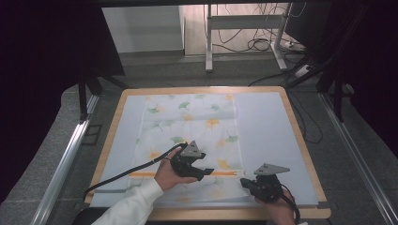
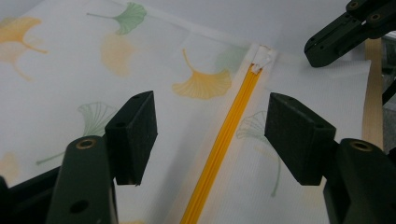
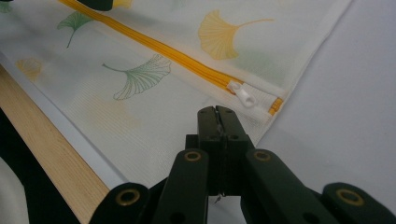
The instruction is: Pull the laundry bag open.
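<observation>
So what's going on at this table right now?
A person works on a white ginkgo-print bag lying flat on the table, using a claw in each hand. The left claw stands open over the orange zipper, one jaw on either side, not pressing on it. The right claw is shut at the bag's corner, just short of the white zipper pull, which sits at the zipper's end. Whether it pinches the fabric is unclear.

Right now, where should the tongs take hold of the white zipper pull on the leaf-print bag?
Probably grip the white zipper pull by its flat tab, coming from above. It lies flat at the end of the orange zipper near the bag's edge, so tongs likely must pinch its sides.
</observation>
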Action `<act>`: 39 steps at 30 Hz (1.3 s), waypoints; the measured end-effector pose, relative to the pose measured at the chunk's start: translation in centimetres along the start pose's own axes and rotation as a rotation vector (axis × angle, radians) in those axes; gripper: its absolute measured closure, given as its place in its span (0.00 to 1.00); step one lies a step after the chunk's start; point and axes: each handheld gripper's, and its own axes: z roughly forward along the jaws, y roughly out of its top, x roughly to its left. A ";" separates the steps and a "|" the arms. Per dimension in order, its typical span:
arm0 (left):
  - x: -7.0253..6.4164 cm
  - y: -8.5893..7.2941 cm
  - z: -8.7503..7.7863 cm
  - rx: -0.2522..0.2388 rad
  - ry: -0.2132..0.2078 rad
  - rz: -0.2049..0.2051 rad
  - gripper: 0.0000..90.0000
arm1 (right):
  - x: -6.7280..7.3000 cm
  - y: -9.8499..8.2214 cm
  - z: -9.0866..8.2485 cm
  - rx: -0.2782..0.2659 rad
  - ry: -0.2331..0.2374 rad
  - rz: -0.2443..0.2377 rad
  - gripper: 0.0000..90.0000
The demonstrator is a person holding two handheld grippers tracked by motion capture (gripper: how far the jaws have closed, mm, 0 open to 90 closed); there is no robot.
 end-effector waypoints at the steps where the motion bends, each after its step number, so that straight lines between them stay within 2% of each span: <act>1: 0.1 0.1 0.0 -0.007 -0.014 -0.012 0.38 | 0.0 0.0 0.0 0.001 0.002 -0.001 0.99; 4: 0.3 0.1 0.2 -0.005 -0.002 -0.023 0.39 | 0.1 0.0 0.1 0.003 0.007 -0.004 0.99; 9: 0.4 0.0 0.7 0.000 -0.006 -0.025 0.40 | 0.1 0.1 0.3 0.006 0.007 -0.009 0.99; 12: -0.1 0.3 1.1 0.025 0.017 0.022 0.40 | 0.3 0.1 0.4 0.016 0.009 -0.013 0.99; 15: -0.7 1.0 1.4 0.022 -0.010 0.038 0.40 | 0.4 0.1 0.7 0.025 0.009 -0.020 0.99; 19: -1.6 2.0 2.0 0.034 0.006 0.090 0.40 | 0.5 0.0 1.1 0.050 0.008 -0.033 0.99; 25: -3.2 3.4 3.3 0.051 0.003 0.141 0.40 | 0.5 -0.2 1.4 0.079 0.006 -0.034 0.99; 26: -3.3 3.5 3.5 0.047 0.001 0.142 0.40 | 0.4 -0.2 1.4 0.083 0.005 -0.038 0.99; 29: -2.9 3.7 4.1 0.036 -0.019 0.092 0.41 | 0.4 -0.3 1.3 0.086 0.008 -0.038 0.99; 33: -2.5 3.5 5.0 0.054 -0.009 0.089 0.42 | 0.3 -0.2 1.3 0.091 0.009 -0.041 0.99; 37: -2.4 3.1 5.8 0.067 -0.025 0.096 0.43 | 0.3 -0.2 1.4 0.087 0.012 -0.031 0.99; 39: -2.8 3.2 6.3 0.088 -0.030 0.127 0.44 | 0.3 -0.2 1.4 0.088 0.014 -0.031 0.99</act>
